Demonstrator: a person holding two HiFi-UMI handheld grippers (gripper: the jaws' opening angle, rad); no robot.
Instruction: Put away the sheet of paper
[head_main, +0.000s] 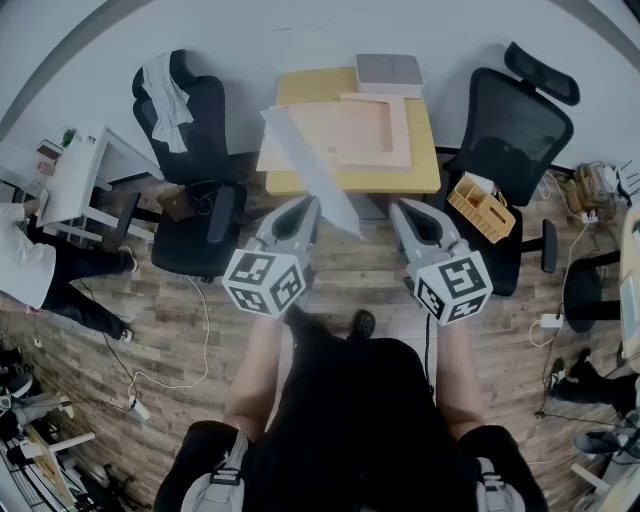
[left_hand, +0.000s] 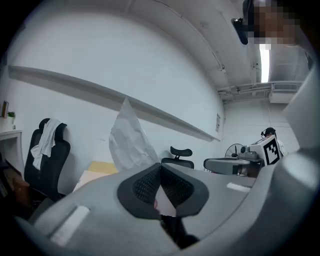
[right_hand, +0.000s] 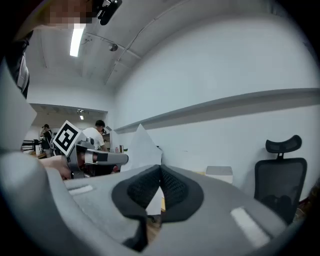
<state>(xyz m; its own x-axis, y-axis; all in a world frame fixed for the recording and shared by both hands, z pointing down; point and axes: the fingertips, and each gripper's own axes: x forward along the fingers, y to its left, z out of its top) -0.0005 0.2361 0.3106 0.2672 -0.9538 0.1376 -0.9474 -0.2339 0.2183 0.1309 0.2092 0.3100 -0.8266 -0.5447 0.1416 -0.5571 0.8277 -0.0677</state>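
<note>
**L gripper (left_hand: 160, 167) clamped shut on sheet of paper (left_hand: 130, 142), held up in the air short of the table.**

Pads pressed together at the tip w/ the sheet's lower edge nipped btwn them. Rest of the sheet rising up & away, crumpled. In head view, L gripper (head_main: 305, 208) w/ sheet of paper (head_main: 305, 160) slanting off toward yellow table (head_main: 420, 180). R gripper (right_hand: 160, 167) alongside, jaws closed on each other, nothing seen pinched. Sheet (right_hand: 142, 145) showing beyond its tip, apart from R gripper (head_main: 405, 212) in head view. Both held about level over wood floor (head_main: 180, 320). On table: pink board (head_main: 350, 135) and grey box (head_main: 390, 70) at far edge. Black office chair (head_main: 190, 140) each side, L one w/ white cloth (head_main: 165, 90) over its back. Yellow crate (head_main: 482, 208) by the R chair's seat.
</note>
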